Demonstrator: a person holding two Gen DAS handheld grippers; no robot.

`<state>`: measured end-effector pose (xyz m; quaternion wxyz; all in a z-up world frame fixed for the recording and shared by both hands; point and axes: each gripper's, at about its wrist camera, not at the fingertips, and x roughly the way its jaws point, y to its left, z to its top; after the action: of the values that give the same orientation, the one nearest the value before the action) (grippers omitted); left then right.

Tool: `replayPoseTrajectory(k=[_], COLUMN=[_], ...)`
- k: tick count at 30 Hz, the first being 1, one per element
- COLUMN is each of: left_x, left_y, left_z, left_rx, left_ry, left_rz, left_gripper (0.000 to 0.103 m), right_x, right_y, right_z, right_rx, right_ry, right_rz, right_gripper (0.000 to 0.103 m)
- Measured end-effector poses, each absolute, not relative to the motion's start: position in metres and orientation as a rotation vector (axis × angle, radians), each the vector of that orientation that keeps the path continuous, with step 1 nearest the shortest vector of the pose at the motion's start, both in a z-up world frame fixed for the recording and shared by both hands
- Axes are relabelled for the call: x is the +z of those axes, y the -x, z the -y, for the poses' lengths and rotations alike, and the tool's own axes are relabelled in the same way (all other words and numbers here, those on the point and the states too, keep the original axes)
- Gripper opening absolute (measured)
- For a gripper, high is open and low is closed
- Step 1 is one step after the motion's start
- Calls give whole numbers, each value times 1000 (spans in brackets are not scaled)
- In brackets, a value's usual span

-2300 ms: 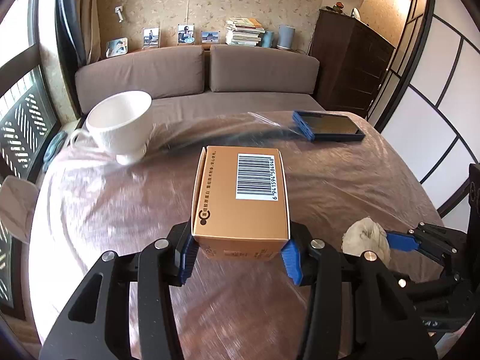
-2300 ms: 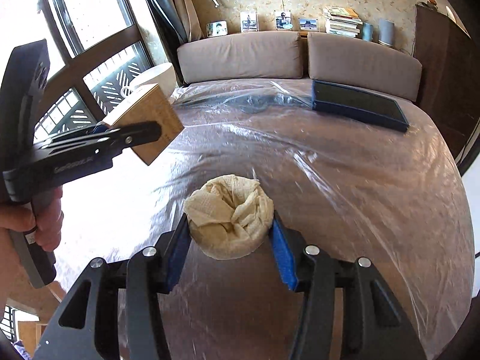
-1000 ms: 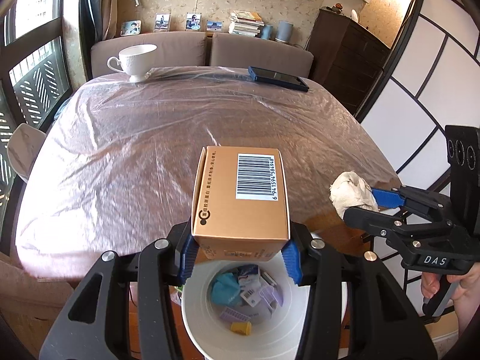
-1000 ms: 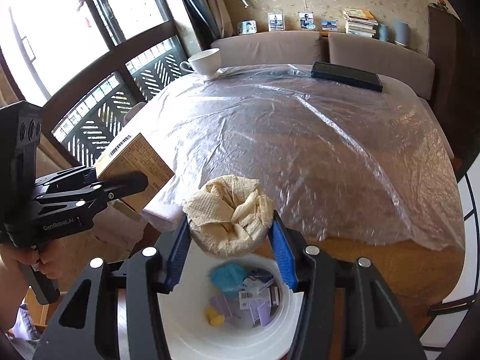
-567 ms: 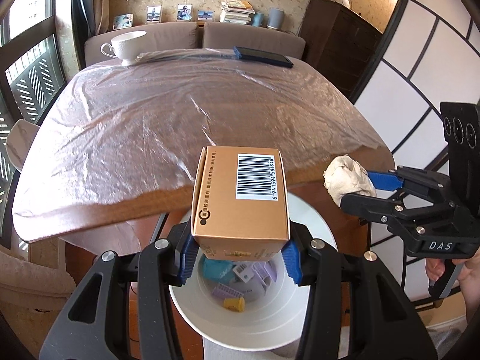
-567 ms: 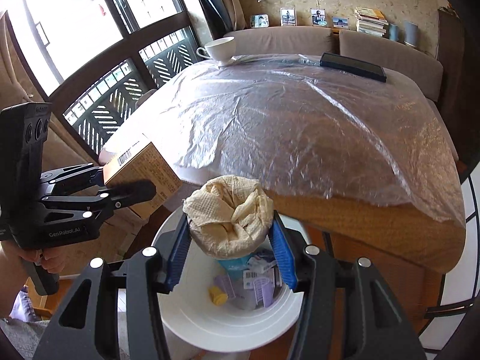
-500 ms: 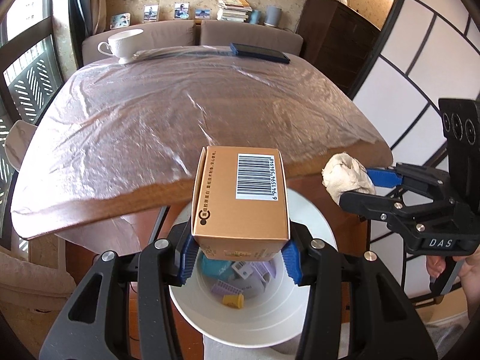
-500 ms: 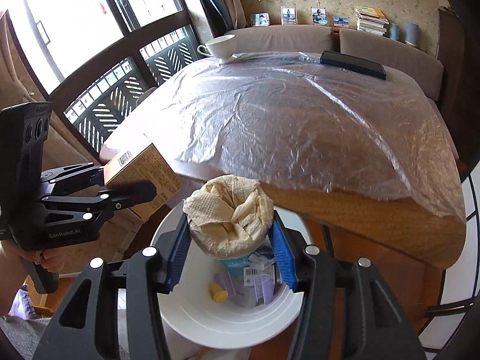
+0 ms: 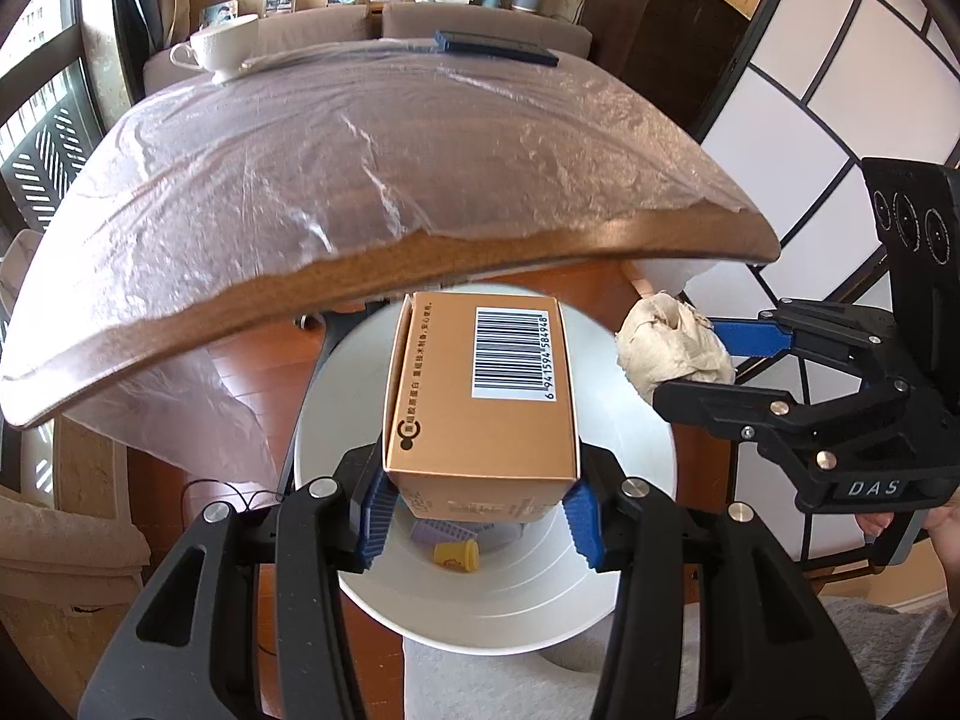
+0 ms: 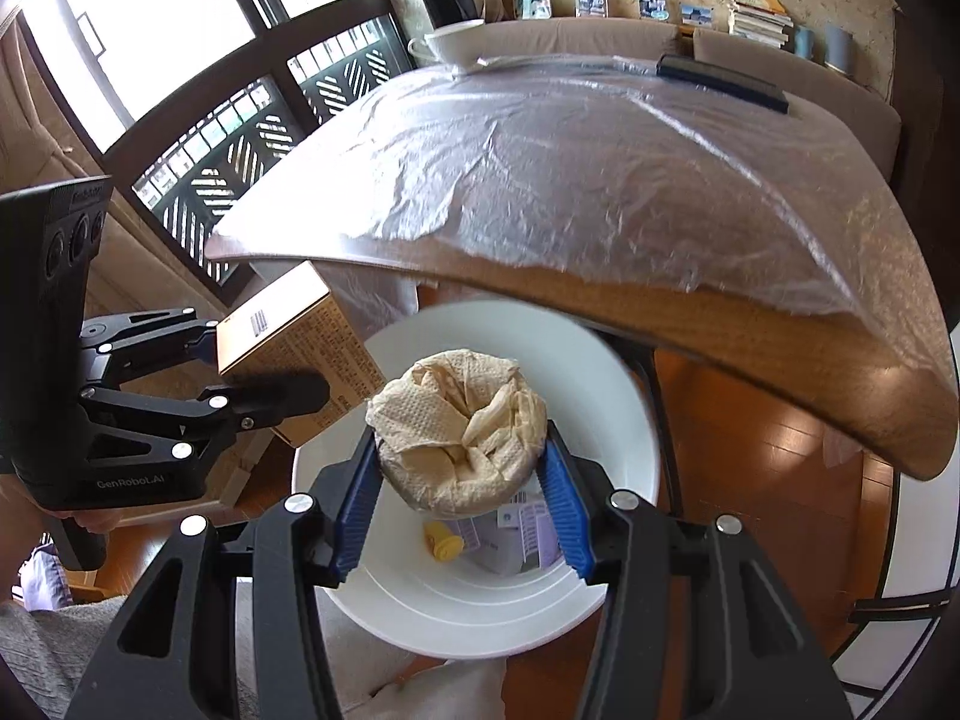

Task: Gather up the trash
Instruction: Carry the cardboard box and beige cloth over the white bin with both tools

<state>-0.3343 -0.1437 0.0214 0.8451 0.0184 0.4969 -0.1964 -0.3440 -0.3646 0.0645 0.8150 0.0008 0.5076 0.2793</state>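
My left gripper [image 9: 480,510] is shut on a brown cardboard box [image 9: 480,396] with a barcode and holds it over the white trash bin [image 9: 480,594]. My right gripper [image 10: 456,498] is shut on a crumpled beige paper wad [image 10: 459,426] and holds it over the same bin [image 10: 480,606]. The bin holds a yellow cap [image 10: 441,540] and purple and white scraps. The box also shows in the right wrist view [image 10: 288,324], and the wad in the left wrist view [image 9: 672,348].
The wooden table [image 9: 480,252] under clear plastic sheeting overhangs the bin's far side. A white cup [image 9: 222,51] and a dark blue case [image 9: 498,48] sit at its far edge. A sofa and a dark cabinet stand behind.
Both grippers have pulled back off the table and dropped below its edge, over the bin. The box and the wad stay gripped.
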Motion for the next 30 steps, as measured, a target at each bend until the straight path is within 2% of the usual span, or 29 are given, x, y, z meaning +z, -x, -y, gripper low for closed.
replayPoseTrajectory(k=[30], left_x=[-64], left_y=[317], left_z=[146], left_rx=[-366], left_ry=[-102], left_rz=[-1233], left_gripper=[49], right_x=[-19], right_y=[330], right_z=[338], right_rx=[539], right_ry=[52], right_rz=[-1268], right_gripper=[50])
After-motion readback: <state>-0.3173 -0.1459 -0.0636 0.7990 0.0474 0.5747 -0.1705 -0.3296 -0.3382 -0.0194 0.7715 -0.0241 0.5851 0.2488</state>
